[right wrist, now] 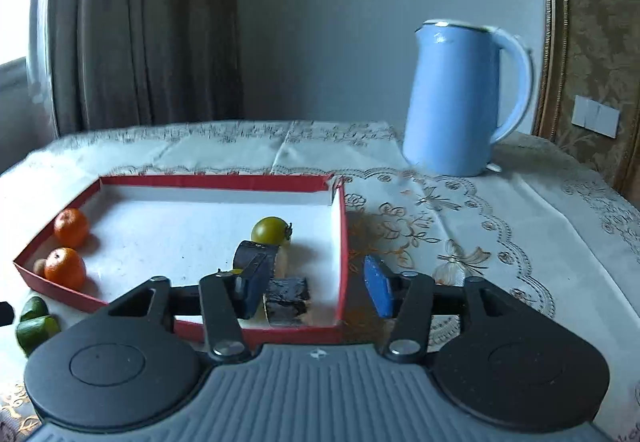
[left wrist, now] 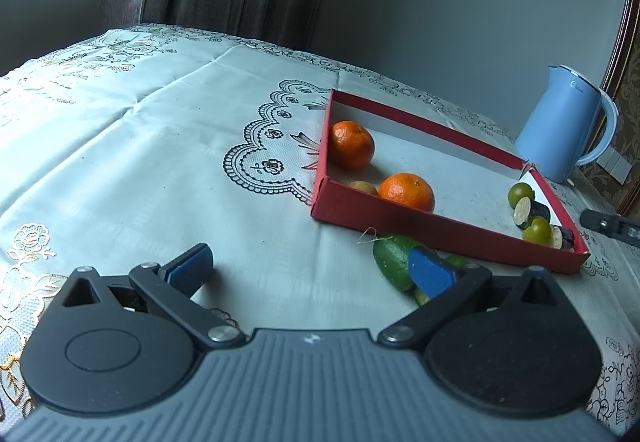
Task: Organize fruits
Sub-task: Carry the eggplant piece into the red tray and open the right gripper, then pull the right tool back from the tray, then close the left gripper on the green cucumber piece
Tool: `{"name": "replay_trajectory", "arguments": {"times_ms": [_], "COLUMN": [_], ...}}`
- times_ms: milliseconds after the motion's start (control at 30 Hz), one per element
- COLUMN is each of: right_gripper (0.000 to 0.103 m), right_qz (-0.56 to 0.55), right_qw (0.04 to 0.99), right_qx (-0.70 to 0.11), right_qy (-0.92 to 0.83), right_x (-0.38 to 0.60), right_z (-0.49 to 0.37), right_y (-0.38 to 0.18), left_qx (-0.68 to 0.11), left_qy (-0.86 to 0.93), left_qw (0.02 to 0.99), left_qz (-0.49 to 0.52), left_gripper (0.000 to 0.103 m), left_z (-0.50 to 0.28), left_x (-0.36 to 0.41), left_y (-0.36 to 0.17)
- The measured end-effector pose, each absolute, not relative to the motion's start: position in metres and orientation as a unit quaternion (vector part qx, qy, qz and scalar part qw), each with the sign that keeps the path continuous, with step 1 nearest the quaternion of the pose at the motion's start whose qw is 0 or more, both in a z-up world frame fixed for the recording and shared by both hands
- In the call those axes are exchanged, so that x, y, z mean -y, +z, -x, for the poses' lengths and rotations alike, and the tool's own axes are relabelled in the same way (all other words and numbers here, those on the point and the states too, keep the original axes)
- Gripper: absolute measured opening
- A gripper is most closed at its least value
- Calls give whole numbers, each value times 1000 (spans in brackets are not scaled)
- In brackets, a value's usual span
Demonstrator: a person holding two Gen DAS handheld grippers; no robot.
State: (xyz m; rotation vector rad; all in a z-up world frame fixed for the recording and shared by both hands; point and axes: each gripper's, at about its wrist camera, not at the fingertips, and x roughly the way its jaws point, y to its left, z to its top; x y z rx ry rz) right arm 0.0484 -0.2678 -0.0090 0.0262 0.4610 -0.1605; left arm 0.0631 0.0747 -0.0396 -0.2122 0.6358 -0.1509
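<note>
Wide open and empty, the left gripper [left wrist: 310, 272] hangs low over the counter [left wrist: 140, 146], its right pad just in front of a green avocado [left wrist: 394, 262] lying outside the near wall of the red tray [left wrist: 440, 228]. Inside that tray sit two oranges [left wrist: 351, 144] at the left end and green limes [left wrist: 520, 194] with dark cut pieces [right wrist: 289, 298] at the right end. Spread open too, the right gripper [right wrist: 316, 288] straddles the tray's right wall, with a blue kettle [right wrist: 456, 98] far right.

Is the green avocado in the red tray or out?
Out. The avocado lies on the tablecloth just outside the tray's near wall.
</note>
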Motion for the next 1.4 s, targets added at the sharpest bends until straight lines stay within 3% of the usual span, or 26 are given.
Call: {"name": "replay_trajectory", "arguments": {"times_ms": [367,600,700,1033,1267,1333,1400], "right_gripper": [62,69,77,78,80,81,83], "right_qz": [5,-6,-2,-12,-18,-20,-22], "right_qw": [965,965,963,964,967,967,967], "right_qx": [-251,-253,-258,-255,-245,-244,-243], "right_qy": [-80,-73,-77,-69,-68,-67,-68], "right_x": [255,259,257,261,263,263,264], "right_z": [-11,-10,-12,-10,-8,-8,-7], "right_y": [-45,-48,-48,-48,-46,-46,-46], "left_qx": [-322,-332,-332,-345,-345,-344,-344], "left_qy": [-76,-87,-82,-19,23,22,15], "left_qw": [938,931,932,931,932,933,933], "left_qz": [102,122,121,117,106,106,105], "left_gripper": [103,103,103,103,86,80,65], "left_z": [-56,-42,-40,-48,-48,-48,-49], "left_x": [-67,-43,-31,-3,10,12,15], "left_y": [-34,-26,-26,-32,-31,-30,-29]}}
